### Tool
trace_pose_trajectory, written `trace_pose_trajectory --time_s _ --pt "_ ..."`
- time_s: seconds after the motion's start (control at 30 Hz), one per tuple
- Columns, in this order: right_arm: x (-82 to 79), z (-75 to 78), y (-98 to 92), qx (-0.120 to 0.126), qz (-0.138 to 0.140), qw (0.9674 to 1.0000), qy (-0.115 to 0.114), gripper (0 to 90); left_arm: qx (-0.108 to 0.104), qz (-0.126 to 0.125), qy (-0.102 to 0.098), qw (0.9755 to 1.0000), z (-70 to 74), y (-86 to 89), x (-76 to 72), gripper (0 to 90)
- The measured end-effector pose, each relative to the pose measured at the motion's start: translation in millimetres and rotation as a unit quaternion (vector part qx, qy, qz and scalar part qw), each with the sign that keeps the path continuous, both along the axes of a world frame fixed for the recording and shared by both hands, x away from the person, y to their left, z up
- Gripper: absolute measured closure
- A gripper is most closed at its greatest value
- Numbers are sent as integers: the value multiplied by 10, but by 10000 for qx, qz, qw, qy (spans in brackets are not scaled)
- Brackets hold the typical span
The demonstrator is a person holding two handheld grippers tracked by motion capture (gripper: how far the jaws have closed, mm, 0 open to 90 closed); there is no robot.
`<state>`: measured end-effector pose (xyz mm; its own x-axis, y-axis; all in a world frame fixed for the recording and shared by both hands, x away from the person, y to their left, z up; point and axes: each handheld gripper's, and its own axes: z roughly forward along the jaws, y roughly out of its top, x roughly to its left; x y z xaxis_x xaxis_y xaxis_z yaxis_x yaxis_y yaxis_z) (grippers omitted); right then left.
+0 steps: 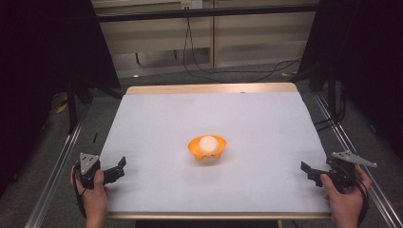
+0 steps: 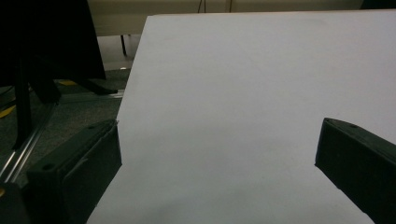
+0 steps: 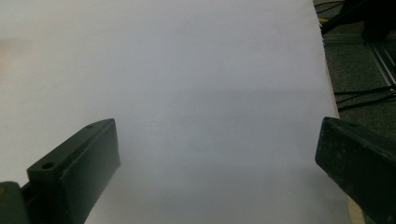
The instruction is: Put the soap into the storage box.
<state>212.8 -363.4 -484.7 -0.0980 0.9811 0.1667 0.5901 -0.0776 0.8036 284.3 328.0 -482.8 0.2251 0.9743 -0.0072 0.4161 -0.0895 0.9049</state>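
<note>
An orange bowl (image 1: 207, 150) sits near the middle of the white table (image 1: 157, 118), and a white ball (image 1: 208, 142) rests inside it. At the table's near left corner a hand holds my left gripper (image 1: 119, 167) open, its jaws pointing towards the middle. My right gripper (image 1: 307, 171) is held at the near right corner, also open and pointing inwards. In the left gripper view the left gripper (image 2: 217, 154) has only bare white sheet between its wide jaws. The right gripper (image 3: 217, 149) likewise frames nothing but white sheet in the right gripper view.
Metal rails (image 1: 54, 171) run along the floor on both sides of the table. Black cables (image 1: 228, 71) lie on the floor beyond the far edge. Dark stands (image 1: 71, 102) rise at the far left and far right.
</note>
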Motion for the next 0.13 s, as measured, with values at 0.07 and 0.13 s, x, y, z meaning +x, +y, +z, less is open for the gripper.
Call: trace_pose_trajectory --time_s 0.07,0.13 --pt "-1 -8 -15 111 -63 9999 25 0 -20 -14 -10 10000 -1 -1 -2 5" --pt "-2 -15 -15 139 -35 9999 19 0 -60 -1 12 10000 -2 -1 2 7"
